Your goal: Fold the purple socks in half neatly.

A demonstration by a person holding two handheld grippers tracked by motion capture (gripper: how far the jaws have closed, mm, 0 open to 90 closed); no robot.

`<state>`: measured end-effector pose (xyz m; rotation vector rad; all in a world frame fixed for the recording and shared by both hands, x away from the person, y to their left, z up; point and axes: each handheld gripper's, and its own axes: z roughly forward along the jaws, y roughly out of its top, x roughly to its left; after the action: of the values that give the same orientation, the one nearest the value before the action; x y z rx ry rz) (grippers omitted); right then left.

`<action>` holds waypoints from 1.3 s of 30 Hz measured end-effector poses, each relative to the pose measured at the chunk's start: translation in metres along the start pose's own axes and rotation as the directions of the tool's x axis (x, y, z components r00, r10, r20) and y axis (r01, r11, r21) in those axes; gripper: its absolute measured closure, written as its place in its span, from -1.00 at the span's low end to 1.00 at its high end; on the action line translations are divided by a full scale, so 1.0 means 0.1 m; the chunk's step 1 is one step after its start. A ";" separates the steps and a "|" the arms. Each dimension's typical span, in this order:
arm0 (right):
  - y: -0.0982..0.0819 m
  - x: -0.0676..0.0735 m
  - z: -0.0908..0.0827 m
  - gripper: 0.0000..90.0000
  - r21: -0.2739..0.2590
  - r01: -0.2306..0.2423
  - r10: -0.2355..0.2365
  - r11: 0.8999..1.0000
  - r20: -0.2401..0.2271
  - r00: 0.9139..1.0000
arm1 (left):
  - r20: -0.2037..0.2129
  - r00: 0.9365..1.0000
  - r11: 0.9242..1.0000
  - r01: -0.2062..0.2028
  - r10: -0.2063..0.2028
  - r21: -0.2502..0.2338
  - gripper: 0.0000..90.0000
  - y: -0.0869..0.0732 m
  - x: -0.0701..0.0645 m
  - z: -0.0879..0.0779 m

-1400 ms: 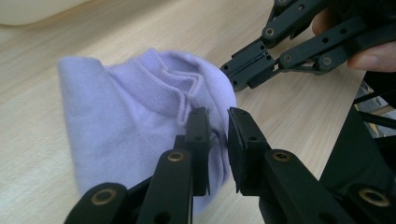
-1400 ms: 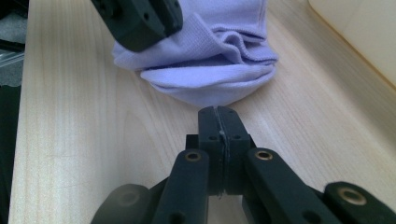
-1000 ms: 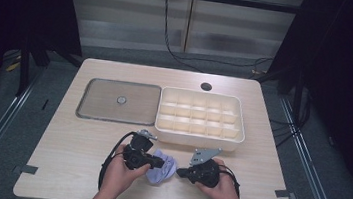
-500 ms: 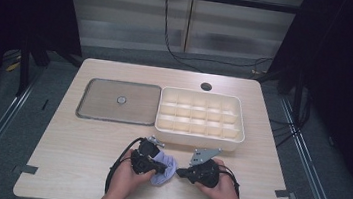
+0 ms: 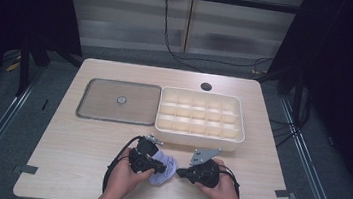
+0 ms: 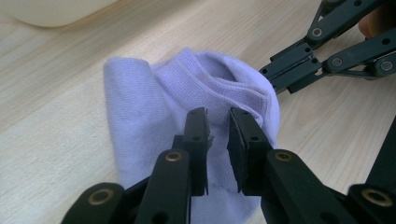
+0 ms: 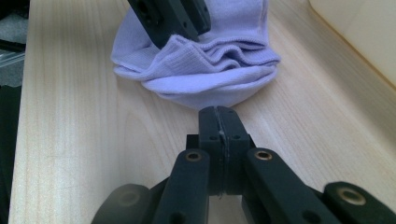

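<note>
A lavender sock (image 5: 166,165) lies bunched on the wooden table (image 5: 72,153) between my two grippers. In the left gripper view the sock (image 6: 154,102) shows its folded cuff. My left gripper (image 6: 218,116) hovers over it, jaws a narrow gap apart and just having opened; fabric shows through the gap and the pads are not pressing it. In the high view the left gripper (image 5: 160,168) reaches the sock from the left. My right gripper (image 7: 218,112) is shut, tips at the sock's (image 7: 210,70) near edge; I cannot tell whether they pinch fabric. The right gripper (image 5: 179,172) comes from the right.
A white compartment tray (image 5: 197,140) stands just behind the grippers, right of centre. A flat grey tray (image 5: 97,110) with a small round piece (image 5: 121,100) lies to its left. A round hole (image 5: 206,87) sits near the table's far edge.
The left gripper has drifted a little toward the table's front edge and over the sock, and its jaws have parted slightly. The sock looks more bunched. The right gripper has kept still.
</note>
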<state>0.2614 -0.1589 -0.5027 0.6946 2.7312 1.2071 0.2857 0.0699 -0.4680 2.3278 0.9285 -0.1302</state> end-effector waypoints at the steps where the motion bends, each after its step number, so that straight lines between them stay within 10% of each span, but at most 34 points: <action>1: 0.00 0.00 0.00 0.99 0.000 0.001 -0.001 1.000 -0.001 1.000 | -0.003 1.000 1.000 0.007 -0.007 -0.001 0.70 0.00 0.00 -0.01; 39: 0.00 0.00 0.00 1.00 -0.004 0.009 -0.009 1.000 0.002 1.000 | -0.025 0.992 0.992 0.121 -0.121 -0.027 0.29 -0.04 0.27 -0.26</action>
<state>0.2613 -0.1587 -0.5029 0.6822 2.7262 1.2093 0.2999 0.1034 -0.4581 2.2546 1.0786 -0.1372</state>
